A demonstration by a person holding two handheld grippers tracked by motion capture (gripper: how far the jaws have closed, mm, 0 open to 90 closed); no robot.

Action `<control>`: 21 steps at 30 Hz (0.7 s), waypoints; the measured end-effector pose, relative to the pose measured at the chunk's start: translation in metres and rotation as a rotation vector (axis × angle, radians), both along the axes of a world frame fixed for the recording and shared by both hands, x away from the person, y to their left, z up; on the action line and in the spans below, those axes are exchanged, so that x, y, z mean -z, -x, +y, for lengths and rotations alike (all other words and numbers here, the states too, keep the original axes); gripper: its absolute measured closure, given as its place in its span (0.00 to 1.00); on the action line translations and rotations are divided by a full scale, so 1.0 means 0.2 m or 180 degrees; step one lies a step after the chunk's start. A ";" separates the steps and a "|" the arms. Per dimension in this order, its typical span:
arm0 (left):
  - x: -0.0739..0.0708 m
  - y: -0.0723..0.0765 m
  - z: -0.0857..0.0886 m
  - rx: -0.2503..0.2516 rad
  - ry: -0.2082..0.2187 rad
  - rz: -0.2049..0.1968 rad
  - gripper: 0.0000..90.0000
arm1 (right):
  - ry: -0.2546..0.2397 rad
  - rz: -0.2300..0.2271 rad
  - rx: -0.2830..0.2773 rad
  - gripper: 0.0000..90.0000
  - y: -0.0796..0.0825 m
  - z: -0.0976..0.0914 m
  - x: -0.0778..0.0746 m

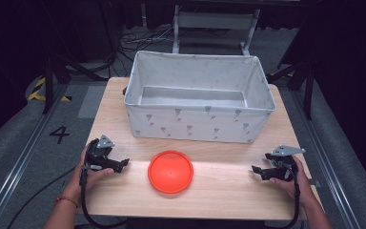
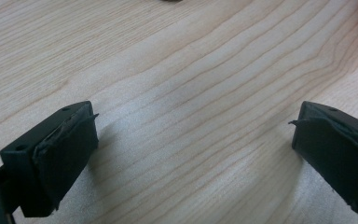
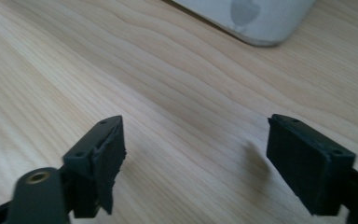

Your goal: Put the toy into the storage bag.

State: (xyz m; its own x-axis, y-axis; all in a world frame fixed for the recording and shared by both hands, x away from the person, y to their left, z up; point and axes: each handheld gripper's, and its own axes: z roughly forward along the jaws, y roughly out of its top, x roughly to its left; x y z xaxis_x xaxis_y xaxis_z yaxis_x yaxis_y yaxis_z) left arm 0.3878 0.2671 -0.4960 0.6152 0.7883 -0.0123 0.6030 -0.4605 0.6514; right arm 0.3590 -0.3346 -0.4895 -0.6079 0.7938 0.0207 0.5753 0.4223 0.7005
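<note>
— Well, can you read any writing anywhere?

— Only a dark "4" [image 1: 59, 134] marked on the grey floor [image 1: 9, 143] to the left of the surface [image 1: 219, 191]. The fabric bin [image 1: 198, 125] carries small grey printed motifs, too small to make out, and I see no brand on it.

— Where is the orange lid [image 1: 170, 171]?

— From the high view it lies flat on the wooden surface, in front of the bin and apart from it, between the two hands and touched by neither.

— And the claws?

— The left claw [image 1: 124, 163] rests at the surface's left side, pointing towards the lid. The right claw [image 1: 256, 170] sits at the right side, also pointing inward. Both have their jaws apart with bare wood between them.

— What do the close views add?

— The left gripper view shows the wood grain and a blurred orange glow at its top right corner. The right gripper view shows a rounded lower corner of the bin with one grey motif [image 3: 246, 13], and the worn, ragged padding on the jaws.
</note>
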 end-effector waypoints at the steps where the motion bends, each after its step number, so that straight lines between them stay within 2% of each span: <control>1: 0.00 0.00 0.00 -0.0003 0.0000 -0.0003 0.01 | -0.0016 -0.0018 -0.0005 0.24 0.00 0.01 -0.01; 3: 0.00 0.00 0.00 -0.0008 0.0000 -0.0003 0.01 | -0.0114 0.0005 -0.0100 0.25 0.01 0.03 -0.03; 9: 0.00 0.00 0.00 -0.0001 0.0000 -0.0002 0.01 | -0.0044 -0.0029 -0.0260 0.28 0.01 0.12 -0.05; 13: 0.00 0.00 0.00 -0.0001 -0.0001 -0.0003 0.01 | -0.0118 -0.0045 -0.0309 0.30 0.02 0.16 -0.07; 15: 0.00 0.00 0.00 -0.0005 0.0000 -0.0002 0.01 | -0.0170 -0.0046 -0.0360 0.36 0.03 0.19 -0.08; 21: 0.00 0.00 0.00 -0.0021 -0.0002 -0.0002 0.01 | -0.0138 -0.0070 -0.0505 0.35 0.04 0.30 -0.11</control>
State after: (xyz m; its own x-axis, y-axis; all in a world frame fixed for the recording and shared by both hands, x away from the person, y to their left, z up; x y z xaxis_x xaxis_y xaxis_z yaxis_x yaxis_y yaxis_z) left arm 0.3872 0.2668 -0.4959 0.6100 0.7923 -0.0114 0.6057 -0.4570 0.6514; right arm 0.3505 -0.2751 -0.4680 -0.7263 0.6863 0.0380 0.4880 0.4759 0.7317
